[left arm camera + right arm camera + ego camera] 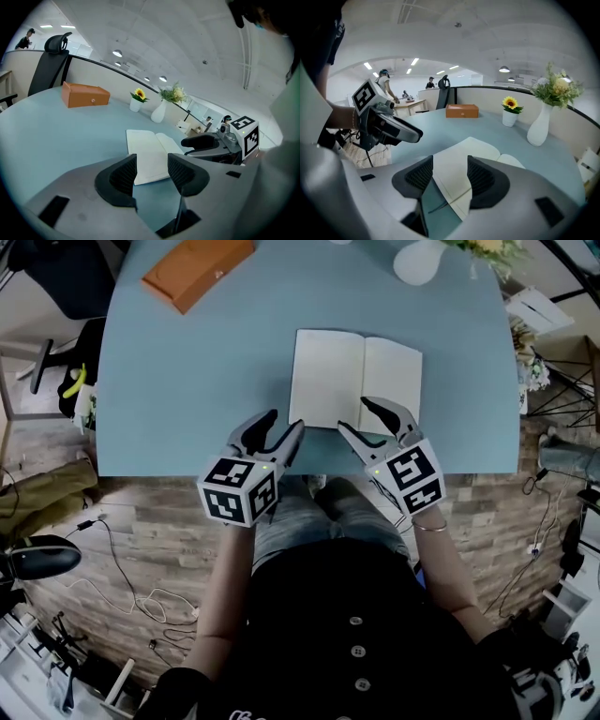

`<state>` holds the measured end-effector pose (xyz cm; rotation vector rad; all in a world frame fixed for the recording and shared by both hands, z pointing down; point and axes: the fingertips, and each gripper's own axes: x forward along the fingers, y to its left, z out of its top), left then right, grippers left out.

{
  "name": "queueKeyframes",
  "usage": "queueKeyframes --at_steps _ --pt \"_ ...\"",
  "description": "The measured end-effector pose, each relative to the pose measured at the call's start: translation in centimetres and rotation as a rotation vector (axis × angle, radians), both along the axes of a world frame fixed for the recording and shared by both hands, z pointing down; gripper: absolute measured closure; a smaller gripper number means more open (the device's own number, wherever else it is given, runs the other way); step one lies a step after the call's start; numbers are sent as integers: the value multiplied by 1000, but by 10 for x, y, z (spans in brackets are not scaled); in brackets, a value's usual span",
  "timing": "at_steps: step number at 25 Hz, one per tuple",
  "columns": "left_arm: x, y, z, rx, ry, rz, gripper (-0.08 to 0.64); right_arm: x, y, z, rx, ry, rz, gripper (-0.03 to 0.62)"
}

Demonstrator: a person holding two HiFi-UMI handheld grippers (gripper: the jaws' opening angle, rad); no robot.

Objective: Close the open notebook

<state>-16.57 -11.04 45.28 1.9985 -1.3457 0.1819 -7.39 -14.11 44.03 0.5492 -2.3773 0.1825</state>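
Lying open and flat on the blue bench [187, 381], the notebook [354, 381] sits near the front edge in the head view. Left gripper view: left tongs [151, 164] spread, empty, notebook corner just beyond. Right gripper view: right tongs [450, 161] spread, empty, over a page edge.

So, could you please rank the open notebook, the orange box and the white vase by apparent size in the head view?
1. open notebook
2. orange box
3. white vase
The frame's top edge crops the box and the vase, so only their visible parts count.
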Motion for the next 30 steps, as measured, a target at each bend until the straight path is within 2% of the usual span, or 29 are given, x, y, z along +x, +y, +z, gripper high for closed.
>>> queueKeyframes --at_steps 8,17,24,30 --pt "2 11 20 -42 17 -11 359 -1 15 37 45 167 -149 377" --pt "9 18 36 -67 25 -4 359 3 19 60 69 285 -223 368" --pt "9 14 38 -62 28 -20 359 7 19 76 185 442 -345 361" --pt "8 15 42 -70 29 -27 359 3 15 84 224 486 -393 357"
